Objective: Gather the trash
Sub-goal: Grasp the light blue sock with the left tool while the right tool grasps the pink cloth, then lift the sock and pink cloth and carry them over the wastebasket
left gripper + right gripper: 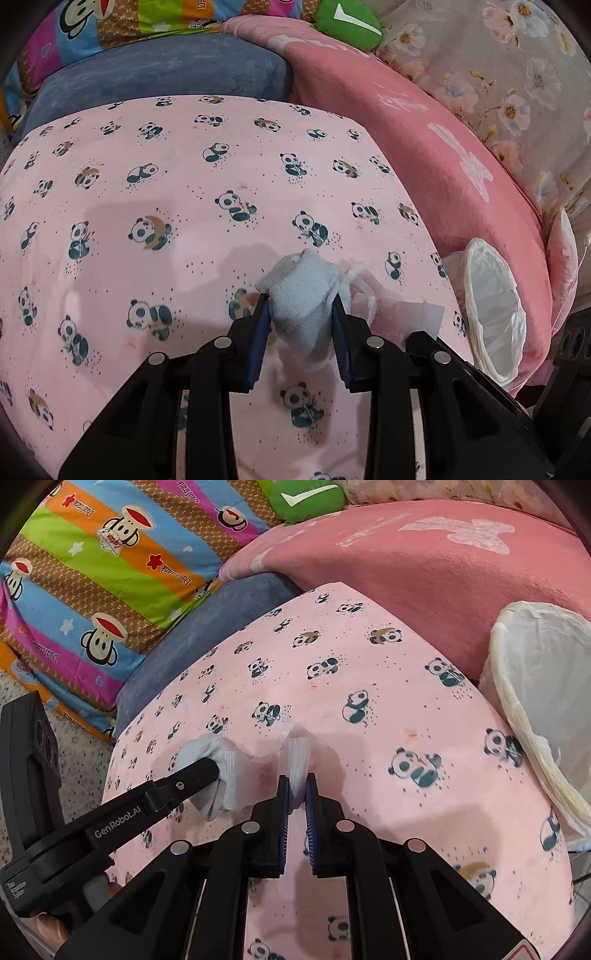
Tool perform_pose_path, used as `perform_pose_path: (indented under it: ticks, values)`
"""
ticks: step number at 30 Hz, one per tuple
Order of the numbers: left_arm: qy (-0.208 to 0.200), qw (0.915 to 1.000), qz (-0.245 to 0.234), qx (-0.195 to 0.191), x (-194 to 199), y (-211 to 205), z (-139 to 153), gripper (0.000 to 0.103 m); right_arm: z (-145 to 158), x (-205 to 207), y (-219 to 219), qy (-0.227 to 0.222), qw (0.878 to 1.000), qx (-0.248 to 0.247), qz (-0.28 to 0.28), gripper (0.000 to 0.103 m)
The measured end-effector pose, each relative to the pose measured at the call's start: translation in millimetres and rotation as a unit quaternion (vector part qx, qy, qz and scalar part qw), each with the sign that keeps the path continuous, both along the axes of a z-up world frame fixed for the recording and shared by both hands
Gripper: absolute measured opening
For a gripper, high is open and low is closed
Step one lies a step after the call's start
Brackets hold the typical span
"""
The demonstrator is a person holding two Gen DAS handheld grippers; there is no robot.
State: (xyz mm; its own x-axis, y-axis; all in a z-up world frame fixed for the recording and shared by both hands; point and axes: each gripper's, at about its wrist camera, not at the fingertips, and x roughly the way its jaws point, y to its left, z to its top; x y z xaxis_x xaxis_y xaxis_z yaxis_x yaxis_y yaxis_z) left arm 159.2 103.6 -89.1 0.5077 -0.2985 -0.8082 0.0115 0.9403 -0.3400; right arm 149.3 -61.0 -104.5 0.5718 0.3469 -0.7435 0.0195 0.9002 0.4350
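Crumpled pale-blue fabric wad (308,295), apparently a small sock, sits between the blue-padded fingers of the left gripper (301,301), whose jaws stand moderately apart and are clamped on the wad just above the pink panda-print sheet (147,192). In the right wrist view the same wad (207,753) bulges on either side of the left gripper's black finger (195,773). A clear crinkled plastic wrapper (295,753) joins the two tools: one end lies against the wad, the other rises between the pads of the right gripper (296,788), whose jaws are nearly together and pinch that end. In the left wrist view the wrapper (391,310) spreads to the right of the wad, low over the sheet.

The sheet is bare on all sides of the grippers. Its far edge meets a blue-grey velvety cushion (166,70); a coral-pink fleece blanket with white motifs (424,147) bounds its right side; a striped cartoon-monkey quilt (92,572) is heaped beyond the cushion, and speckled floor (74,746) shows past the sheet's left edge.

A bin lined with a translucent white plastic bag (535,686) stands just beside the sheet's right edge, mouth open; the lining (491,306) looks hollow, and any contents cannot be made out.
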Motion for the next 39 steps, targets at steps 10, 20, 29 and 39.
perform_pose_path:
  ticks: [10, 20, 29, 39]
  values:
    - [-0.019, 0.9992, -0.027, 0.025, -52.2, -25.6, 20.6, 0.031, 20.7, -59.6, -17.2, -0.033, 0.999, -0.020, -0.014, 0.011]
    - [-0.050, 0.9951, -0.056, 0.065, -93.5, -52.3, 39.8, 0.031, 55.3, -116.4, -43.5, -0.060, 0.996, -0.060, -0.034, 0.011]
    - [-0.070, 0.9909, -0.088, 0.075, -112.2, -78.8, 53.6, 0.031, 64.6, -145.2, -78.1, -0.085, 0.992, -0.067, -0.066, 0.011]
    - [-0.091, 0.9845, -0.124, 0.084, -111.8, -121.6, 68.6, 0.031, 83.6, -158.8, -125.9, -0.114, 0.986, -0.054, -0.108, 0.011]
